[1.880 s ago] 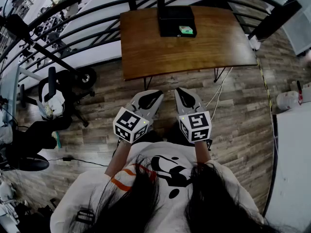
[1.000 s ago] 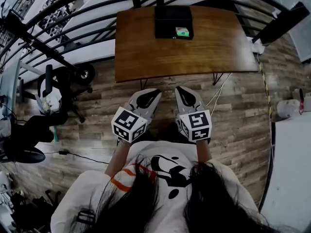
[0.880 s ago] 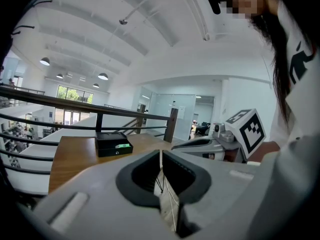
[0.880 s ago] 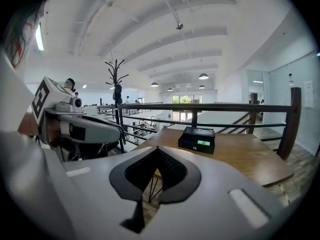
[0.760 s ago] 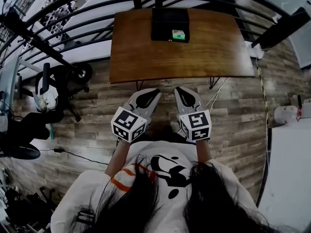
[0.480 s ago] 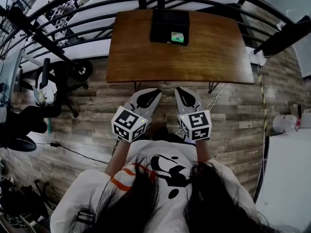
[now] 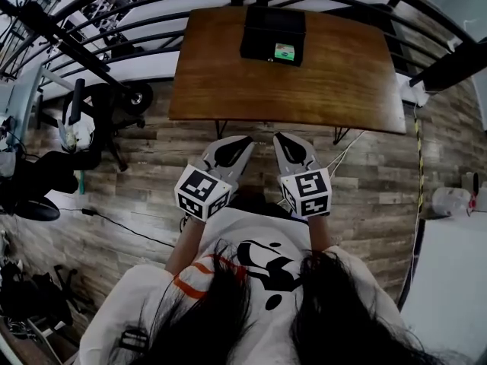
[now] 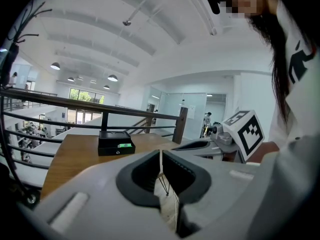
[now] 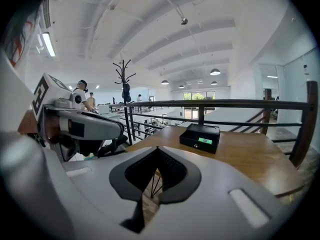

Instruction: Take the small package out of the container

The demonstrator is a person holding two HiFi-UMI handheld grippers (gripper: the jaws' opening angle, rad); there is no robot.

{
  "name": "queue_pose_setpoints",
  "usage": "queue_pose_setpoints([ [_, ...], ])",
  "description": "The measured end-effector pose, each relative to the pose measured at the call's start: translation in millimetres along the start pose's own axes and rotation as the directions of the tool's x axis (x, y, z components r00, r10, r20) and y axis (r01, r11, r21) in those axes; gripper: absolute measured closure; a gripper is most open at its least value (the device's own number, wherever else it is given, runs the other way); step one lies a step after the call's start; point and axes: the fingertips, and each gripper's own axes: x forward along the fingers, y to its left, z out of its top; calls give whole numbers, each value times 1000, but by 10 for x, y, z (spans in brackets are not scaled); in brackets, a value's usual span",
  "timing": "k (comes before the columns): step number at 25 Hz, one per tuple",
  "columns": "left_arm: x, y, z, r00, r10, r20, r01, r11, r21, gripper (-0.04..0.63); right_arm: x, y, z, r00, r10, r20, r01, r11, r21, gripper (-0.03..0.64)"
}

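Observation:
A black box-shaped container (image 7: pixel 272 35) stands at the far edge of a wooden table (image 7: pixel 228 82), with a small green package (image 7: pixel 285 50) in it near its front right corner. The container (image 8: pixel 115 143) and package (image 8: pixel 123 145) also show in the left gripper view, and the container (image 9: pixel 200 137) with the package (image 9: pixel 205 140) in the right gripper view. My left gripper (image 7: pixel 245 140) and right gripper (image 7: pixel 279 137) hang side by side over the floor, short of the table's near edge. Both are shut with nothing between the jaws.
A dark metal railing (image 7: pixel 152 21) curves behind the table. An office chair and other gear (image 7: pixel 72 131) stand on the wood floor at the left. A cable (image 7: pixel 342 150) runs under the table's right side. A white surface (image 7: pixel 456 280) lies at the far right.
The table and container have shifted in the head view as the person moved; the table's near edge now sits closer to both grippers. Both grippers stay shut and side by side.

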Motion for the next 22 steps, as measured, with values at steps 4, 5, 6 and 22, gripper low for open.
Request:
queue_pose_setpoints([
  [4, -23, 22, -13, 1000, 6, -4, -6, 1000, -9, 595, 47, 40, 4, 1000, 14, -6, -14, 1000, 1, 595],
  [5, -29, 36, -19, 1000, 7, -5, -7, 1000, -12, 595, 62, 52, 4, 1000, 17, -8, -17, 1000, 1, 595],
  [6, -30, 54, -26, 1000, 9, -7, -9, 1000, -15, 595, 79, 62, 2, 1000, 20, -11, -20, 1000, 0, 595],
  [22, 313, 746, 155, 998, -59, -27, 59, 998, -4, 595, 716, -256, 185, 998, -51, -34, 53, 998, 40, 594],
])
